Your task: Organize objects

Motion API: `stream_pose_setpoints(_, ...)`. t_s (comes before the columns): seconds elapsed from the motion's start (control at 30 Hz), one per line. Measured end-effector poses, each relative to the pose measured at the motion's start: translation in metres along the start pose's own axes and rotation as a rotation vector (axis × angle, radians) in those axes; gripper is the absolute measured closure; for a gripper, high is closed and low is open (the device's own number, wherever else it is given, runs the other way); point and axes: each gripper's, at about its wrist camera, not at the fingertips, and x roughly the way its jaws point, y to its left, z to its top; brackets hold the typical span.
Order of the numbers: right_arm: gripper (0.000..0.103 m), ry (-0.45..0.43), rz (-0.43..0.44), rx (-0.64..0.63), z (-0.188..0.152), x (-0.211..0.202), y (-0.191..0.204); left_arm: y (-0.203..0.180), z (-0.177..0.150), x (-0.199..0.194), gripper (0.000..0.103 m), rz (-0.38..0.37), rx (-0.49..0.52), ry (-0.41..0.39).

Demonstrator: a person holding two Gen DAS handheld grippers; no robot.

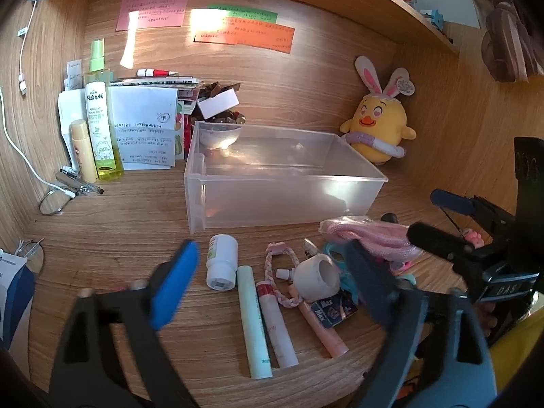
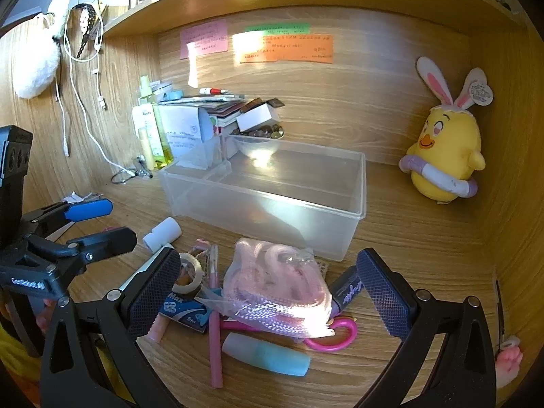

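A clear plastic bin (image 1: 289, 200) stands mid-desk, also in the right wrist view (image 2: 272, 210). In front of it lies a clutter: a white pill bottle (image 1: 221, 265), a mint tube (image 1: 254, 323), a pink-white tube (image 1: 277, 326), a tape roll (image 1: 318, 278), a pink braided cord (image 1: 275, 272) and a bagged pink cord (image 2: 278, 289). My left gripper (image 1: 272, 285) is open above the tubes and holds nothing. My right gripper (image 2: 268, 292) is open with its jaws either side of the bagged cord. A blue tube (image 2: 267, 353) and pink scissors (image 2: 335, 338) lie near it.
A yellow chick plush (image 2: 445, 156) sits at the right wall. A green spray bottle (image 1: 102, 122), papers (image 1: 146, 129) and a small bowl of coins (image 2: 260, 139) stand at the back left. A white cable (image 1: 20, 129) hangs on the left wall. A shelf runs overhead.
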Motion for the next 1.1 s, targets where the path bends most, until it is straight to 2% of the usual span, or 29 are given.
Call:
stream_pose_setpoints(0.1, 0.002, -0.011, -0.007, 0.021, 0.002, -0.002, -0.008, 0.007, 0.0, -0.003, 0.021, 0.023, -0.008, -0.004)
stream_pose_setpoints(0.23, 0.012, -0.016, -0.049, 0.05, 0.003, -0.006, -0.022, 0.024, 0.002, -0.016, 0.021, 0.089, -0.023, -0.032)
stream_pose_setpoints(0.37, 0.019, -0.007, -0.099, 0.1, 0.003, -0.008, -0.044, 0.05, 0.0, -0.022, 0.021, 0.171, -0.061, -0.022)
stream_pose_setpoints(0.5, 0.024, 0.019, -0.153, 0.161, -0.002, -0.007, -0.068, 0.081, -0.012, -0.015, 0.021, 0.193, -0.14, 0.038)
stream_pose_setpoints(0.67, 0.033, 0.08, -0.198, 0.251, -0.011, 0.002, -0.095, 0.092, -0.028, 0.003, 0.021, 0.246, -0.153, 0.128)
stream_pose_setpoints(0.83, 0.035, 0.149, -0.168, 0.279, -0.022, 0.019, -0.098, 0.092, -0.037, 0.011, 0.023, 0.284, -0.131, 0.144)
stream_pose_setpoints(1.0, 0.036, 0.179, -0.098, 0.263, -0.023, 0.035, -0.085, 0.093, -0.043, 0.017, 0.038, 0.288, -0.128, 0.153)
stream_pose_setpoints(1.1, 0.041, 0.208, -0.071, 0.27, -0.022, 0.047, -0.081, 0.095, -0.045, 0.02, 0.045, 0.292, -0.135, 0.152)
